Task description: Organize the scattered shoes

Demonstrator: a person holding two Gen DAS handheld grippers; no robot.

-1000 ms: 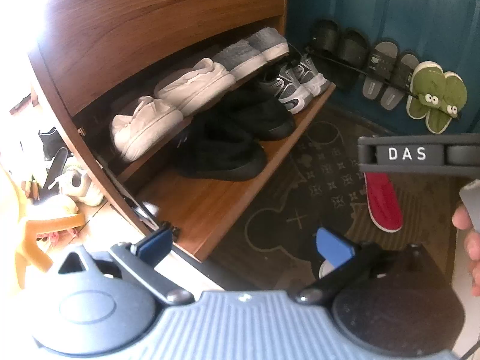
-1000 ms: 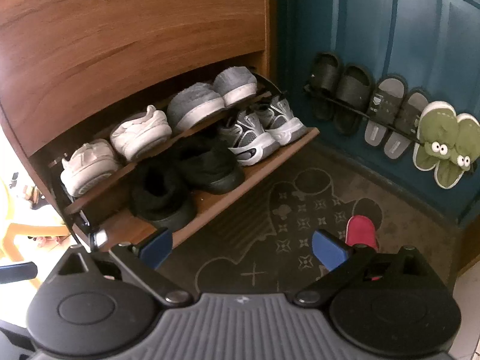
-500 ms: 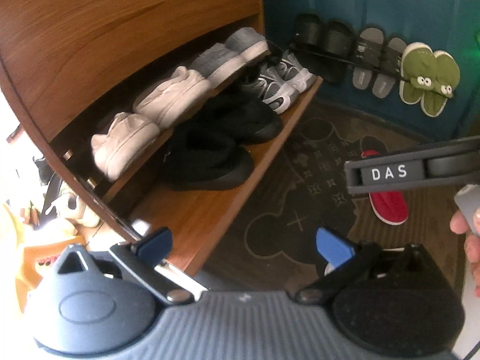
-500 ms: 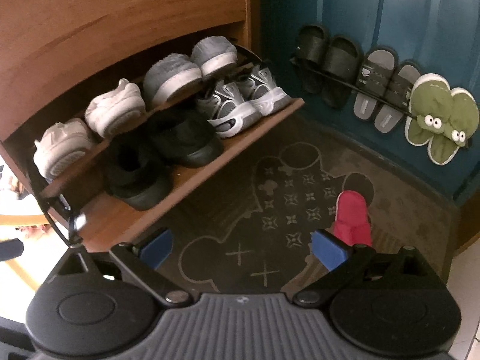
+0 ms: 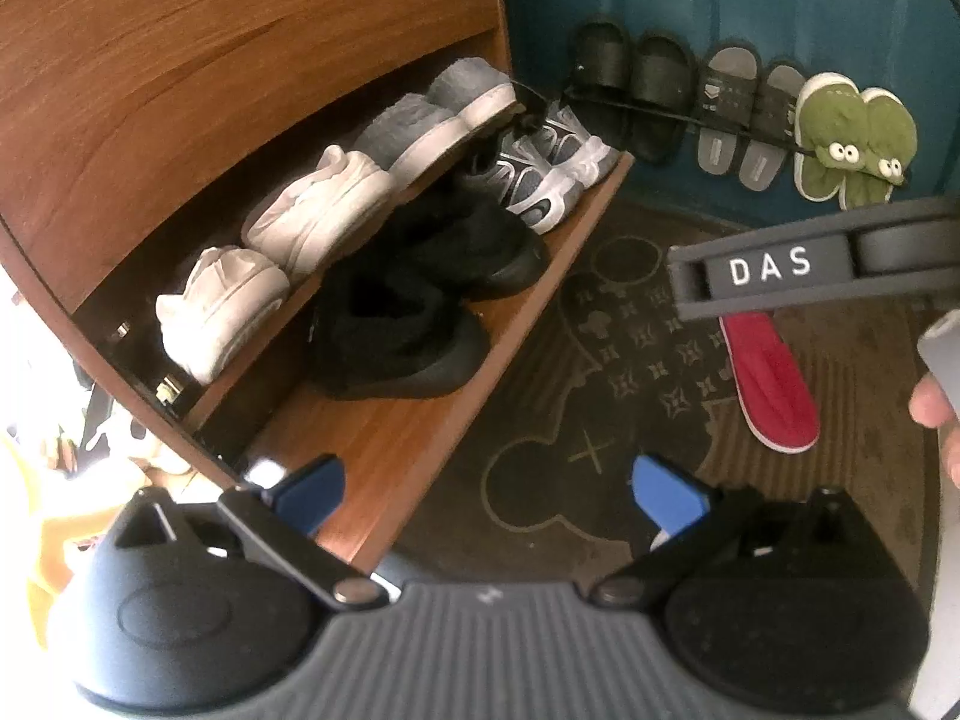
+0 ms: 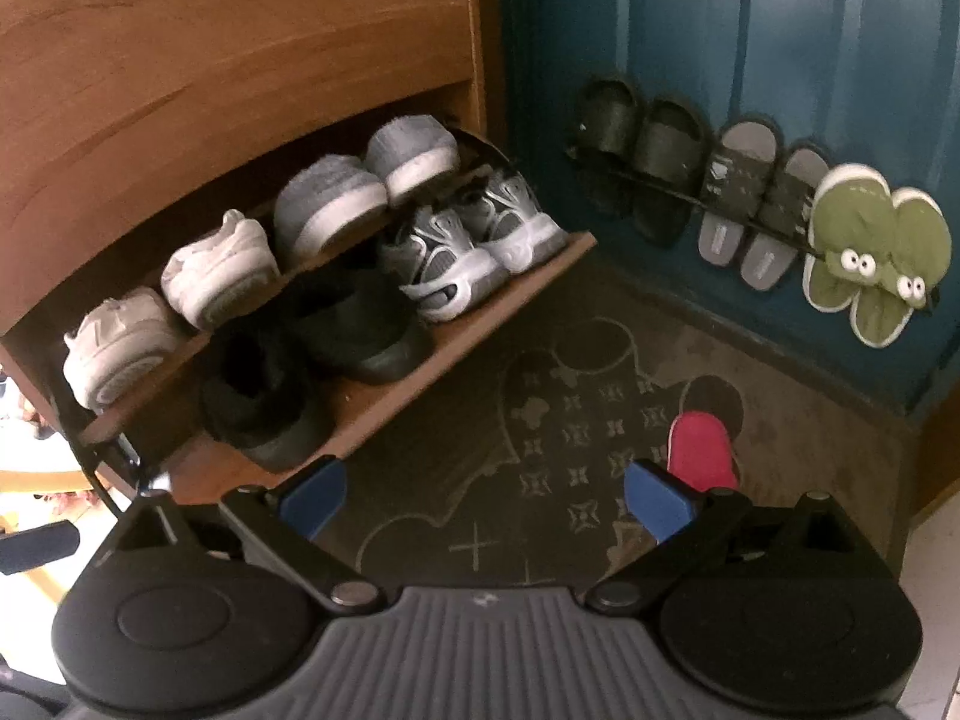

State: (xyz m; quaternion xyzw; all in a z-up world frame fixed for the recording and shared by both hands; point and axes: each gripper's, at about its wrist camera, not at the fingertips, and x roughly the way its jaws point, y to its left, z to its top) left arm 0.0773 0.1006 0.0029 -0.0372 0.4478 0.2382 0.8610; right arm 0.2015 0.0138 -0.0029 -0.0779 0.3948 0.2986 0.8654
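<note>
A lone red slipper [image 5: 771,381] [image 6: 702,450] lies on the dark doormat [image 5: 600,396] [image 6: 540,432]. My left gripper [image 5: 489,495] is open and empty above the mat's near edge, left of the slipper. My right gripper [image 6: 483,498] is open too, holding nothing, its right fingertip just in front of the slipper. The right gripper's arm marked DAS [image 5: 780,273] crosses the left wrist view above the slipper. A wooden shoe cabinet [image 5: 420,438] [image 6: 372,402] holds white, grey and black shoes.
Black, grey and green frog slippers [image 5: 852,138] [image 6: 876,252] hang on a rail on the blue door [image 6: 780,60]. A person's fingers [image 5: 936,408] show at the right edge. Yellow and white clutter [image 5: 54,480] lies left of the cabinet. Pale floor tile [image 6: 936,588] borders the mat.
Both views have swung rightward toward the door and the mat. The red slipper sits closer to the right gripper's fingertip. Both grippers stay open.
</note>
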